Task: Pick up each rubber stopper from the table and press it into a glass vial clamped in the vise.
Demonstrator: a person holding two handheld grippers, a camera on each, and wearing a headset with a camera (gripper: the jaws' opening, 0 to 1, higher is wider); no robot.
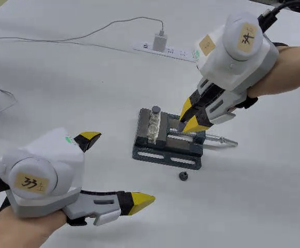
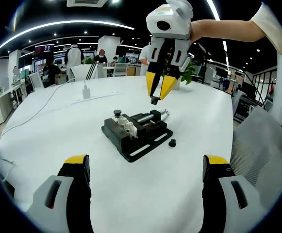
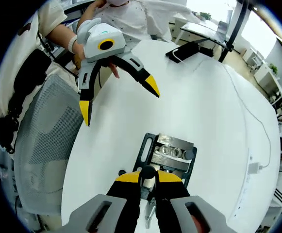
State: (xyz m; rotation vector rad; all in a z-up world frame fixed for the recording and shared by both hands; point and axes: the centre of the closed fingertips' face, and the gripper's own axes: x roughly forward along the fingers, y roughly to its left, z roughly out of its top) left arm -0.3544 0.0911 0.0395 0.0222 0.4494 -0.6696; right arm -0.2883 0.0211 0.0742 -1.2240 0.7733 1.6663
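Head view: right gripper (image 1: 183,126) over black metal vise (image 1: 165,151), one clear glass vial (image 1: 155,116) capped, one black rubber stopper (image 1: 183,176) loose on white table (image 1: 88,93); left gripper view: left gripper (image 2: 145,161) spread empty; right gripper view: another stopper (image 3: 148,173) pinched, other vials (image 3: 172,150) open.

Mid-table (image 1: 62,93), a black vise (image 1: 165,147) clamps glass vials (image 1: 154,125). The right gripper (image 1: 187,122), jaws together, hangs over it. The left gripper (image 1: 122,166) gapes by the near edge. One rubber stopper (image 1: 183,176) lies beside the vise.
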